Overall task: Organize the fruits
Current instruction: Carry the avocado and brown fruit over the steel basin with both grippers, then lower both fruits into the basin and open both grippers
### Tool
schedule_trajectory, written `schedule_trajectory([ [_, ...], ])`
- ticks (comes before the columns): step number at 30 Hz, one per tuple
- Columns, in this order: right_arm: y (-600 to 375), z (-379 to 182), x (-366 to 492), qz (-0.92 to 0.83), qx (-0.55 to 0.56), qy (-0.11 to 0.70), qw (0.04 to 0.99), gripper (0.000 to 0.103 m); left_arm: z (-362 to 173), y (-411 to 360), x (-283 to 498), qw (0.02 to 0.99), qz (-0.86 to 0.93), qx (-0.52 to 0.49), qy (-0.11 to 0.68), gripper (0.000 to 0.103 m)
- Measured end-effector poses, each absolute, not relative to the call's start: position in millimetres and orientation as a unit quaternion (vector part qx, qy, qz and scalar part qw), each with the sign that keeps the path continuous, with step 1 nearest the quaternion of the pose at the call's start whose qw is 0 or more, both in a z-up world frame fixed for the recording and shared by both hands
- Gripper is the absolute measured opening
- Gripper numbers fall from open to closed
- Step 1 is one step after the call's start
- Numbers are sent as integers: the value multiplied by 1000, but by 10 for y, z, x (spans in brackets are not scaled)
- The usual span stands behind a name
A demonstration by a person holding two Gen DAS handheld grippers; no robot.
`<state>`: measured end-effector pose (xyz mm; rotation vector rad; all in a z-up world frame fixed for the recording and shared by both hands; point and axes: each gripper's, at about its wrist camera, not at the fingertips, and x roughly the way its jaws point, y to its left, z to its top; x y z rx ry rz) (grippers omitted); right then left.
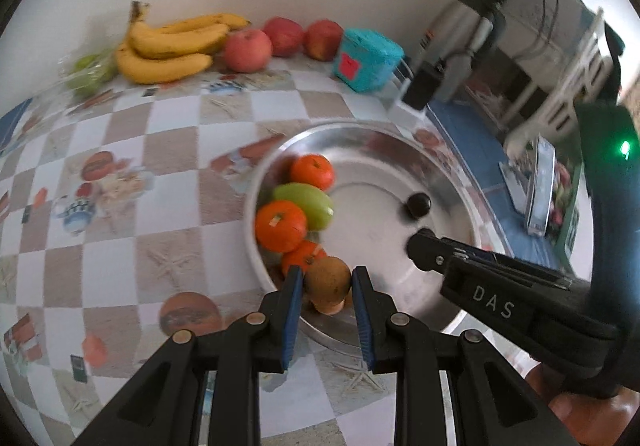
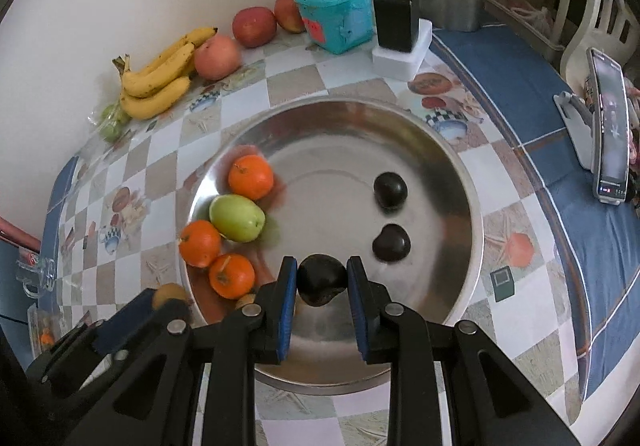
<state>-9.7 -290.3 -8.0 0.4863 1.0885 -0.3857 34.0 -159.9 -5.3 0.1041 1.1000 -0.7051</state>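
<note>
On the checkered tablecloth point(image 2: 168, 174) sits a wide steel platter point(image 2: 440, 174), and everything else takes its place from it. Behind the platter, against the wall, lie a bunch of bananas point(image 2: 160, 82), three red apples point(image 2: 218, 58) in a row and a teal box point(image 2: 336, 16); a black adapter on a white block point(image 2: 400, 42) stands just beside the box. Beyond the platter's right edge a phone point(image 2: 610, 126) leans upright on a stand.

Along the platter's left rim cluster three oranges point(image 2: 251, 177) and a green fruit point(image 2: 237, 218), touching one another. On its right half two dark fruits point(image 2: 391, 191) lie near each other, apart from the cluster.

Over the platter's near part the right gripper point(image 2: 322, 278) points steeply down, its blue pads clamped on a third dark fruit point(image 2: 321, 280), held above the metal. At the platter's near-left rim the left gripper point(image 1: 327, 282) is closed on a brown fruit point(image 1: 328, 280), just beside the nearest orange; whether that fruit touches the platter I cannot tell.
</note>
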Motion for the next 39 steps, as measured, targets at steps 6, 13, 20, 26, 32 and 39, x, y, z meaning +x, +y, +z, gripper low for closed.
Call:
schedule_trajectory([
  [6,-2911,-225,-77,-176,233,528,798,27,-227,-1674,352,784,-323,69,526,27],
  [13,-2881,-259,-46,-174,231,536,793,27,-360,-1674,422,777,-315,69,541,27],
  [20,-2890,-319,-23,-177,234,547,784,27,-354,-1666,429,774,-315,66,545,27],
  [26,-2915,-284,-52,-184,235,539,787,38,-326,-1652,438,771,-320,56,548,29],
  [32,-2933,-243,-62,-188,237,532,791,39,-281,-1604,467,771,-316,47,551,29],
  [39,-2930,-236,-57,-188,237,530,792,39,-245,-1381,588,777,-280,16,564,29],
])
